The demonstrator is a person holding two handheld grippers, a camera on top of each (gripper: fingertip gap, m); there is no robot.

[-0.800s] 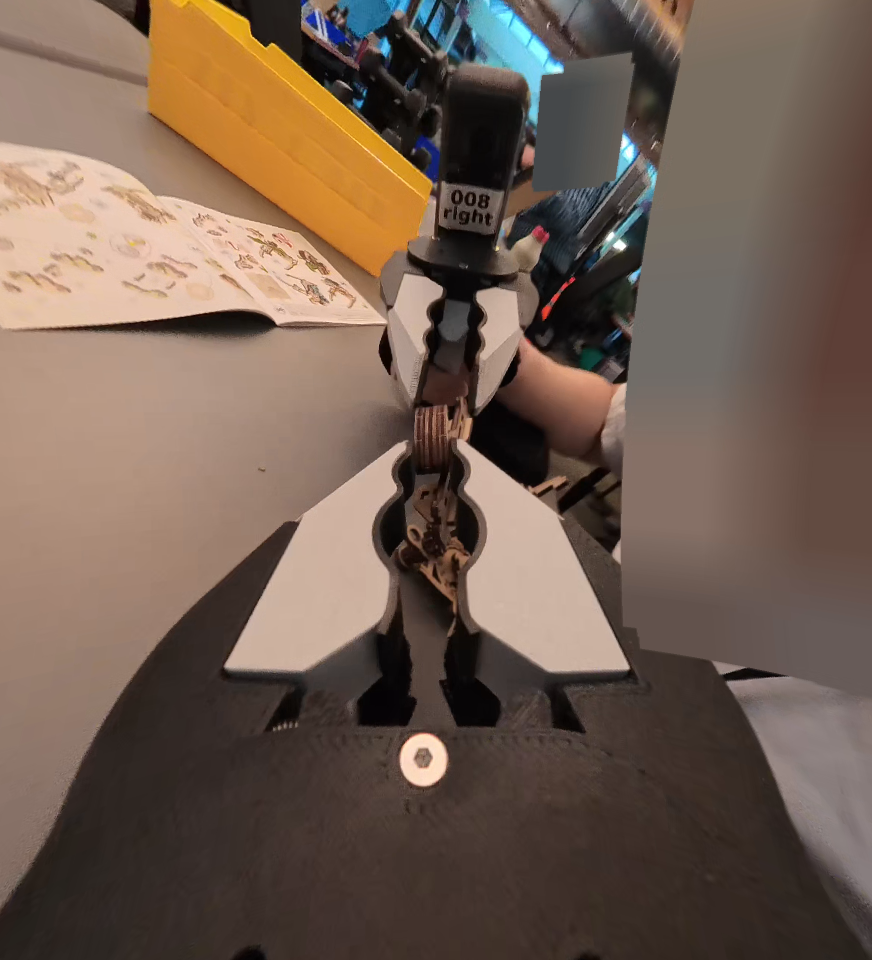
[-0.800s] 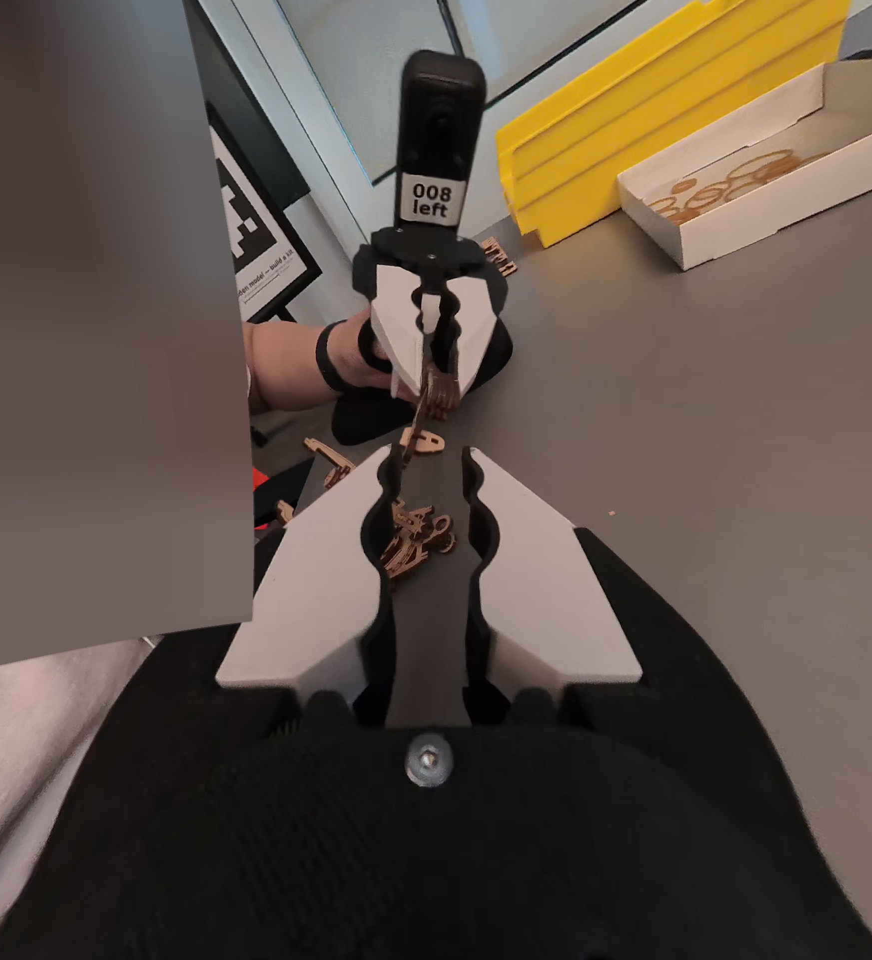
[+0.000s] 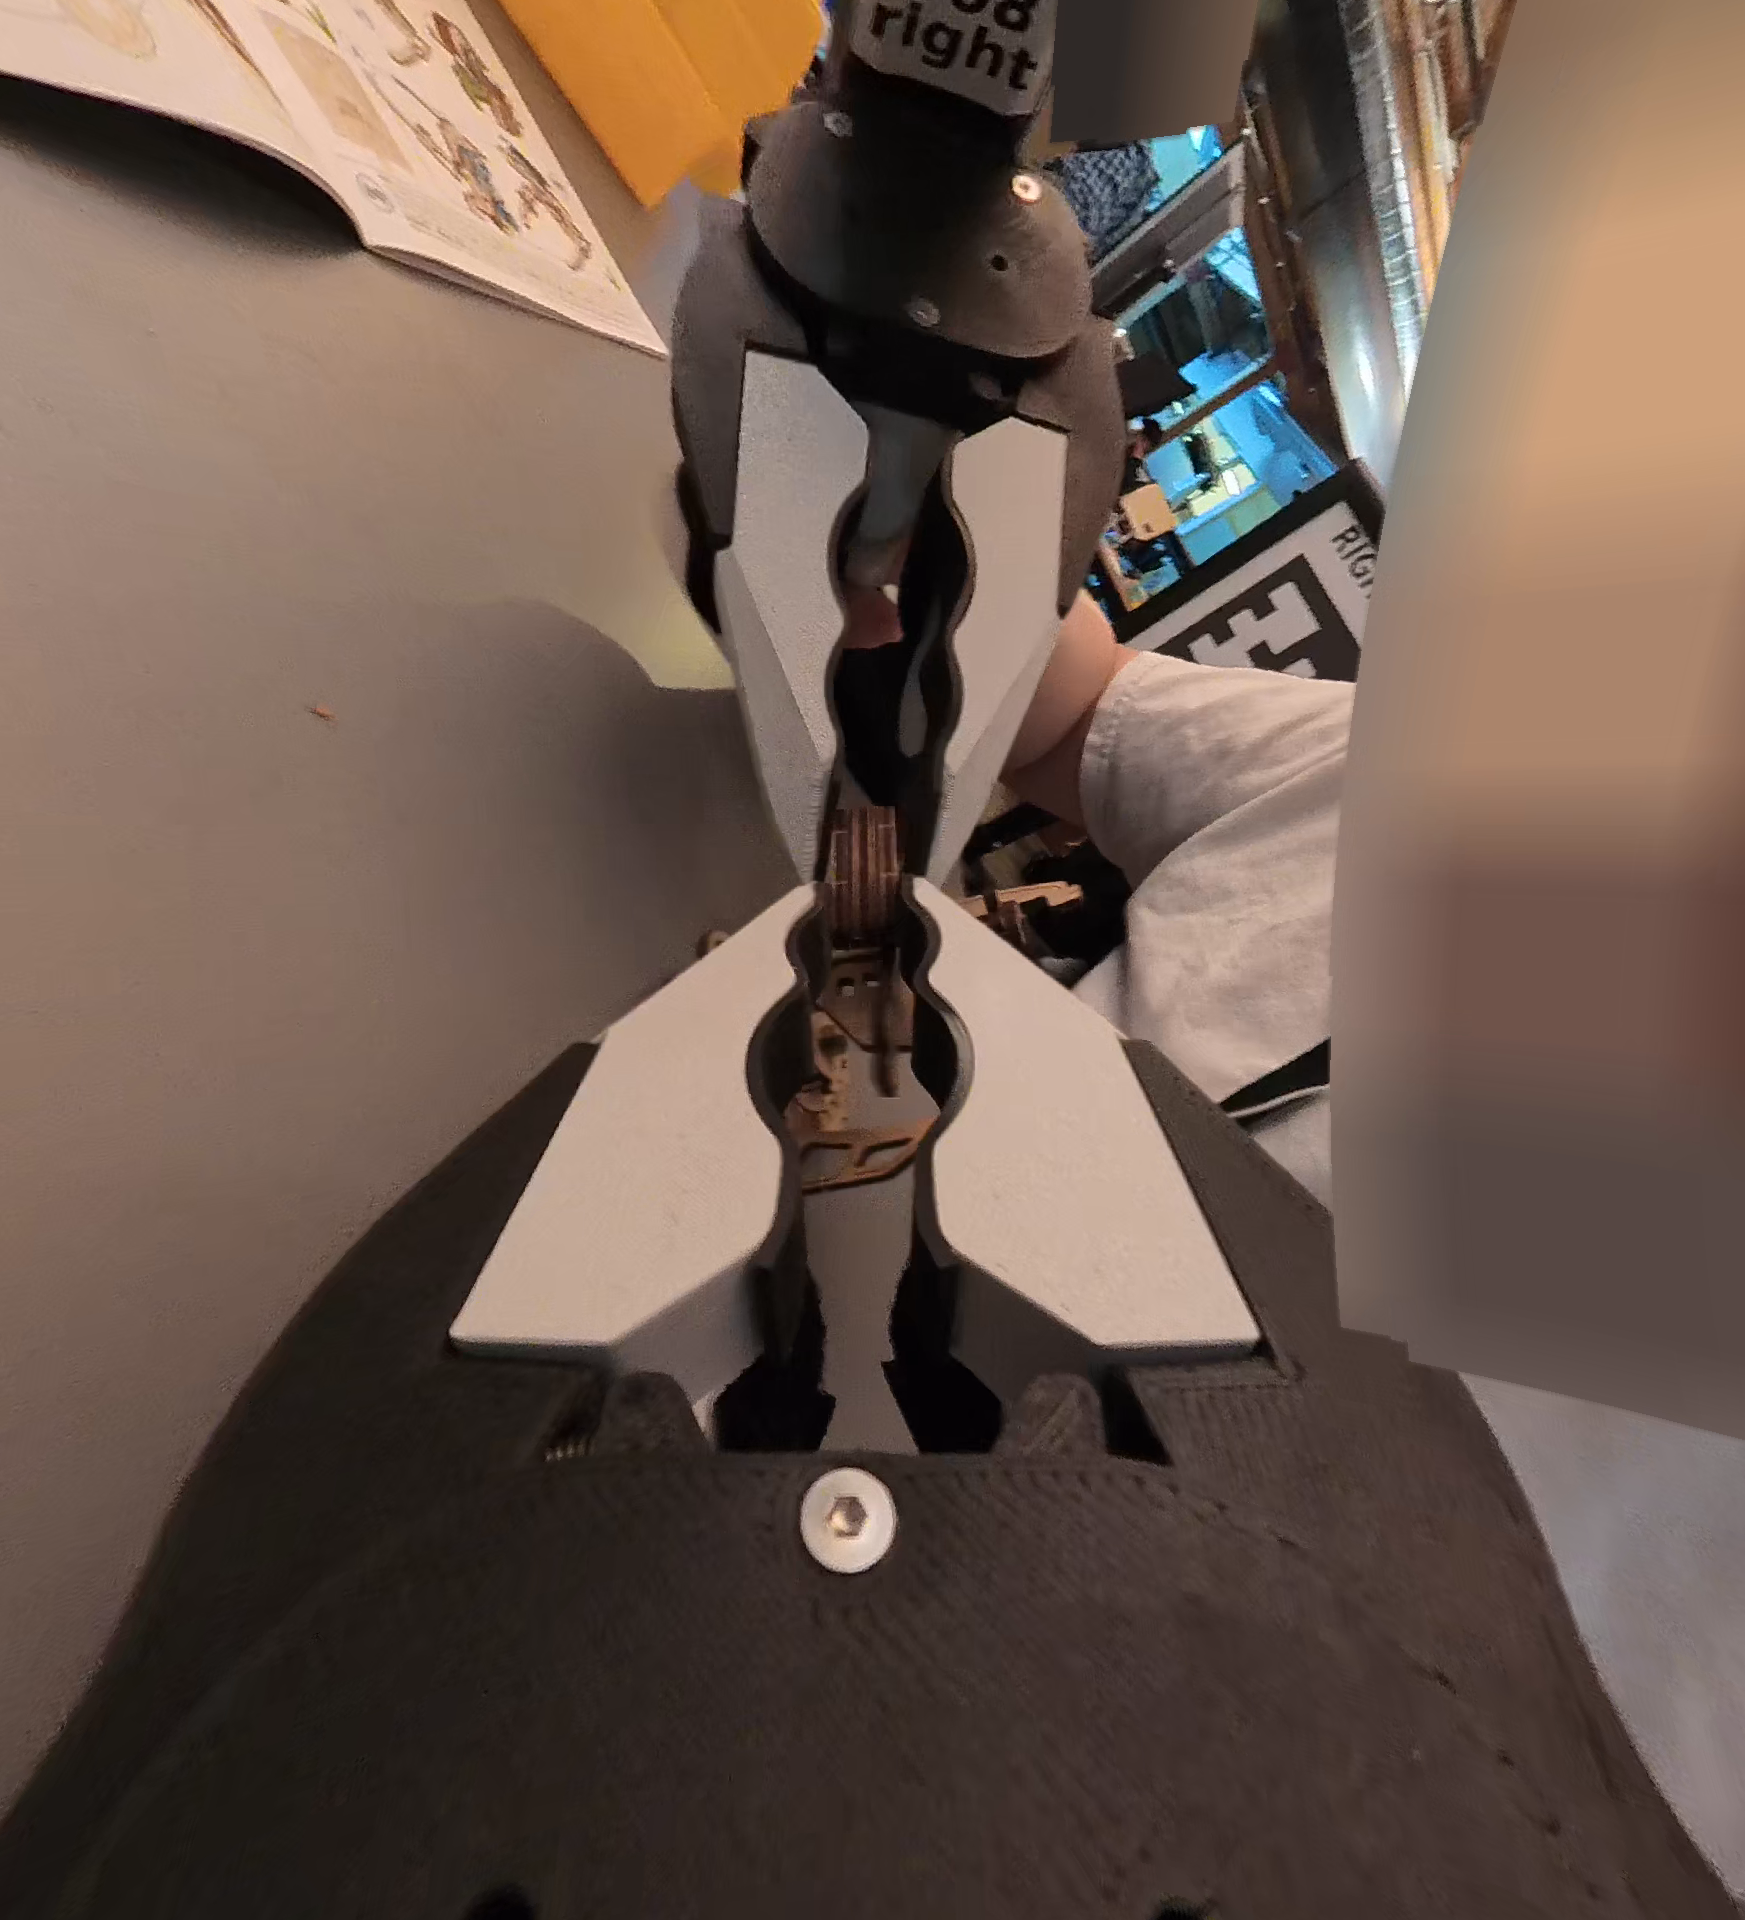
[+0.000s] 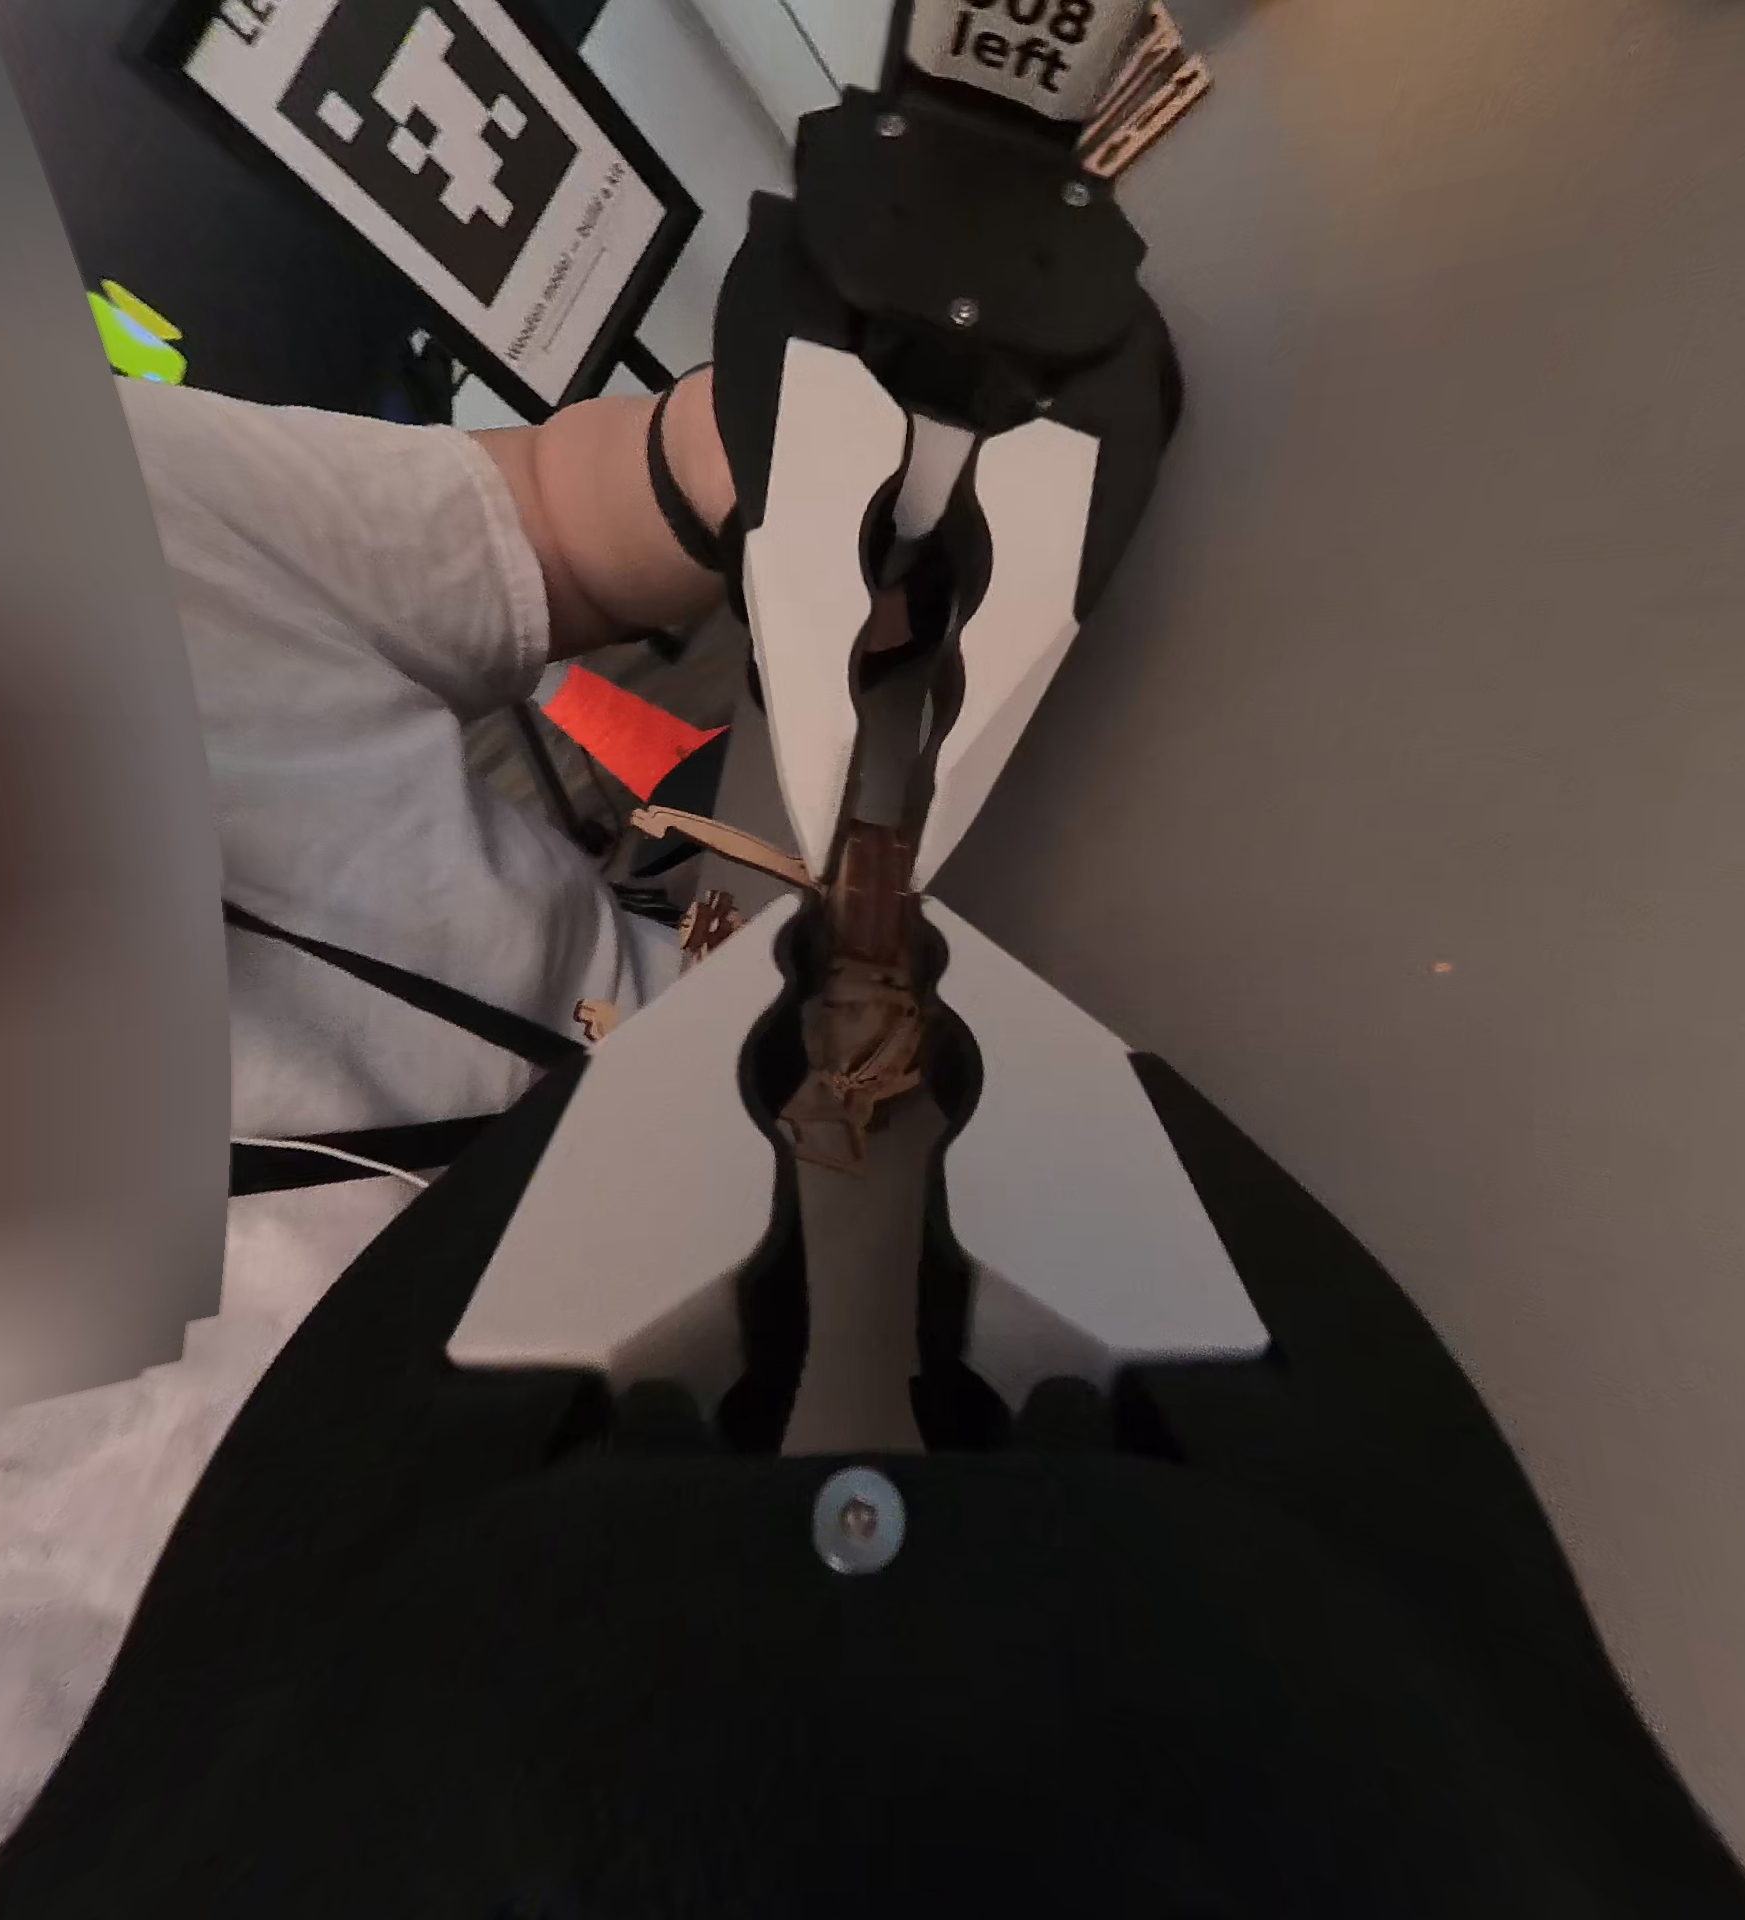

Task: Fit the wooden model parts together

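A small wooden model sub-assembly (image 3: 855, 883) of stacked brown layers and thin pale parts hangs between the two grippers above the grey table (image 3: 224, 727). My left gripper (image 3: 860, 920) is shut on its pale lower parts (image 3: 847, 1132). My right gripper (image 3: 868, 821) comes from the far side, tip to tip with it, shut on the layered end. In the right wrist view, my right gripper (image 4: 863, 920) holds pale wooden parts (image 4: 847, 1101), the left gripper (image 4: 873, 857) grips the dark layered stack (image 4: 873, 894), and a thin wooden arm (image 4: 712, 831) sticks out to the left.
An open instruction booklet (image 3: 432, 135) and a yellow bin (image 3: 670, 73) lie far left on the table. Loose wooden pieces (image 3: 1024, 904) sit near the person's white sleeve (image 3: 1211, 810). A black-and-white marker board (image 4: 432, 145) stands behind. Another wooden piece (image 4: 1148, 94) lies at the top. Both grippers' tips are close together, under 4 cm apart.
The two grippers have come together, from well apart to tip to tip. The right gripper, then empty and a little open, has closed on the wooden assembly held by the left.
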